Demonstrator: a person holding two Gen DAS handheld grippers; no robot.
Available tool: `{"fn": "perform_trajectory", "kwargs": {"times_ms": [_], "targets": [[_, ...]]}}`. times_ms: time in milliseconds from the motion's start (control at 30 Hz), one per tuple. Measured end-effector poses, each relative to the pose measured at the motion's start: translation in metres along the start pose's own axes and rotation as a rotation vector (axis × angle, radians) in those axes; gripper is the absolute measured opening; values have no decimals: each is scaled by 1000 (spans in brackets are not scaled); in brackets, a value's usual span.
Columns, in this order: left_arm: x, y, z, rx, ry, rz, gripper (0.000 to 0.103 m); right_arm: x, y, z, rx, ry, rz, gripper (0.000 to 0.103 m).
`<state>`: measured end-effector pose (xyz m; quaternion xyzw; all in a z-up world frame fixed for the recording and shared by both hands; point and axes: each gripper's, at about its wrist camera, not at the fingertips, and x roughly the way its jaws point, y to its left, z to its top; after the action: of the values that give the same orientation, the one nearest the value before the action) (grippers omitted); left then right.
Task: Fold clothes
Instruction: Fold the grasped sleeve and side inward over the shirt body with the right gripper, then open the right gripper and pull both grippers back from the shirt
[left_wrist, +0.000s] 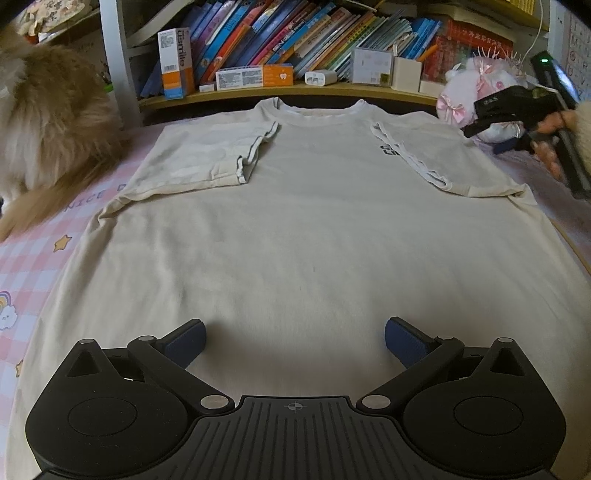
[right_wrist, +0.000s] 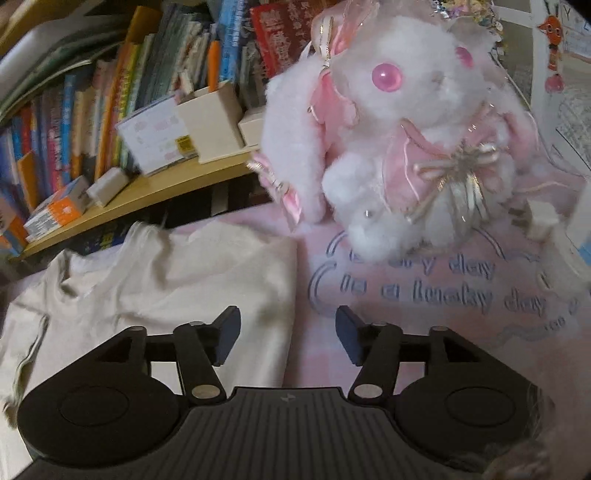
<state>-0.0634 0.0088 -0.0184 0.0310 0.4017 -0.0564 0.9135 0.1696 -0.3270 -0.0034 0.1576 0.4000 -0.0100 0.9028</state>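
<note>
I saw the beige T-shirt flat on the bed (both sleeves folded inward). My left tool hovered spread above its hem; my right tool gaped empty at its edge.

A child's bedroom: pink checked bedsheet, crammed bookshelf at twelve o'clock, plush rabbit at two.
</note>
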Motion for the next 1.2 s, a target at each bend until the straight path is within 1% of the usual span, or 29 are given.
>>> {"fn": "perform_trajectory", "kwargs": {"times_ms": [33,200,233,367,433,500,567,700,767,833,1000,1200], "targets": [[0,1,0,3,-1,-3,103,-8,0,-5,2,0,7,66],[1,4,0,25,-11,-25,103,-56,4,-39,-9,-23,33,85],[1,5,0,30,-13,-30,103,-66,6,-48,-23,-22,34,87],[2,8,1,50,-6,-50,103,-106,25,-94,-105,-17,12,90],[2,8,2,59,4,-59,103,-129,33,-120,-134,-25,0,96],[1,10,2,77,13,-77,103,-148,39,-145,-163,-33,0,100],[-2,12,1,93,19,-92,103,-165,49,-172,-199,-38,-3,100],[-12,18,-8,102,29,-93,103,-179,73,-214,-276,-23,-61,101],[-23,21,-14,118,10,-93,103,-185,80,-231,-294,-10,-81,103],[-39,24,-23,139,-23,-98,103,-192,84,-242,-284,-6,-83,103],[-80,41,-46,168,-93,-94,103,-215,92,-266,-215,-53,-108,103],[-119,77,-75,110,-120,-69,103,-246,106,-307,-187,-92,-145,103]]}}
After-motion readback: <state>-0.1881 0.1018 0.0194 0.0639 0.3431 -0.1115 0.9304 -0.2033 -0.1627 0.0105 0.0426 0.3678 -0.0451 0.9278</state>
